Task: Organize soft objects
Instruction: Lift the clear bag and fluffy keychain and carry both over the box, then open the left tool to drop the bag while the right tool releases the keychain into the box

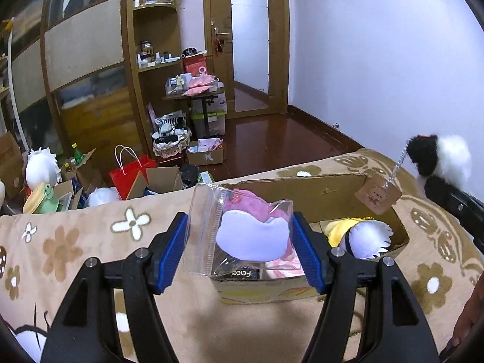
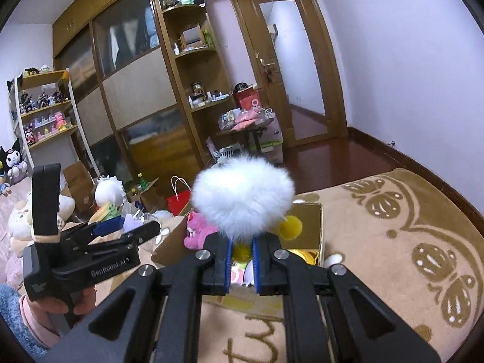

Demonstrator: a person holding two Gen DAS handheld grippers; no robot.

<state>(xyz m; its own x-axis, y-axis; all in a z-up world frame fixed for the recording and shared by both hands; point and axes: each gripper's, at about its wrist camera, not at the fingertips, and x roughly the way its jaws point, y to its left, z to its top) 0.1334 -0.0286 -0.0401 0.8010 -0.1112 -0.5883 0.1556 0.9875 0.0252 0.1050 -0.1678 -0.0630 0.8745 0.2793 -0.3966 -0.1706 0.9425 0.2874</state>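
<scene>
Two grippers are in use, one in each of my hands, both raised over the cardboard box [image 1: 338,181] that sits on the beige flower-patterned blanket [image 1: 75,242].

My left gripper [image 1: 239,245] grips a clear plastic pouch [image 1: 242,227]; the blue pads [image 1: 174,251] press on its two sides, with the jaws partly apart. The pouch holds a pink and white soft item and hangs above the near left part of the box.

My right gripper [image 2: 242,263] is closed on a fluffy pom-pom toy [image 2: 243,196]. In the right wrist view it shows as a white ball of fur standing up from the jaw tips. In the left wrist view the same toy is black on one side and white on the other, with a coiled cord and a brown paper tag [image 1: 378,196] hanging from it over the far right corner of the box.

Contents of the box:
- a yellow and white plush [image 1: 360,233] at the right side;
- a pink plush [image 2: 198,230] at the left side.

My left hand [image 2: 60,305] holds its tool by the handle.
</scene>
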